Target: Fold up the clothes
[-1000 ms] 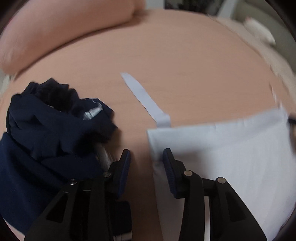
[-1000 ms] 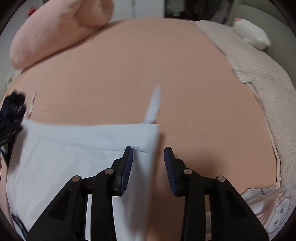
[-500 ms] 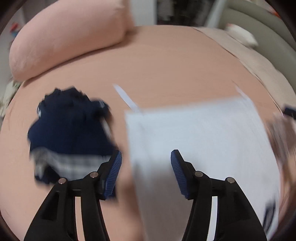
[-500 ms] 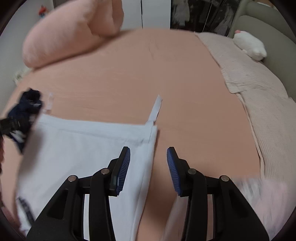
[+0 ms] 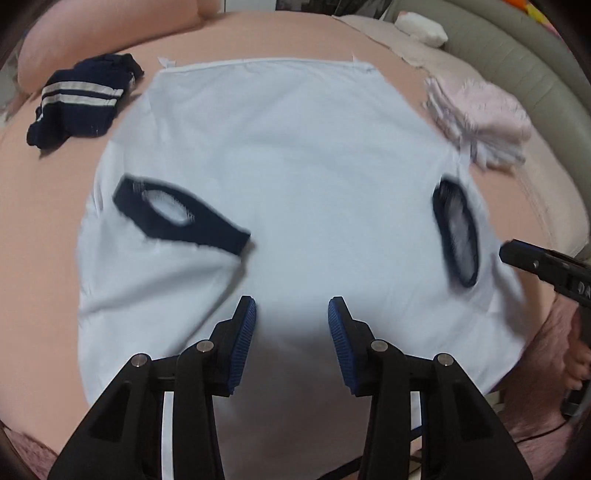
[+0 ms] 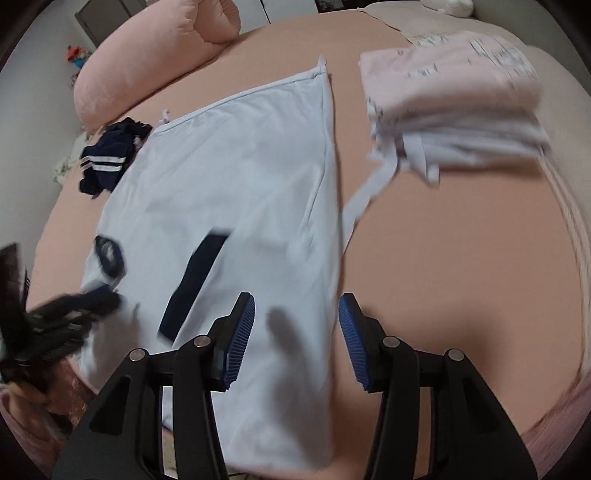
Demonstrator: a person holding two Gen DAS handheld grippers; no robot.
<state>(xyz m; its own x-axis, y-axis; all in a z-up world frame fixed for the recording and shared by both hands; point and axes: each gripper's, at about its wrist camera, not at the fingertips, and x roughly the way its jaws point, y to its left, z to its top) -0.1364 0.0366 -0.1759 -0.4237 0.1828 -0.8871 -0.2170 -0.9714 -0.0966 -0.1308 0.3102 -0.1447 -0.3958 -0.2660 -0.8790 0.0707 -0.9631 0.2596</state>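
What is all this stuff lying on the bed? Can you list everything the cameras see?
Light blue garment: one, navy-trimmed sleeve openings, spread flat mid-bed.
Navy garment: one, white stripes, crumpled left of the light blue one.
Folded clothes stack: one, pale pink and white, to the right.
Long pillow: one, pink, far end.
Bedsheet: peach, underneath everything.
Plush toy: white, far right corner.
Left gripper: black, blue pads, open.
Right gripper: same, open.

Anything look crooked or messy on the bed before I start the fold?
The light blue shirt lies mostly flat, but its left sleeve is flipped inward across the body. A loose strap trails from the folded stack. The navy garment sits crumpled.
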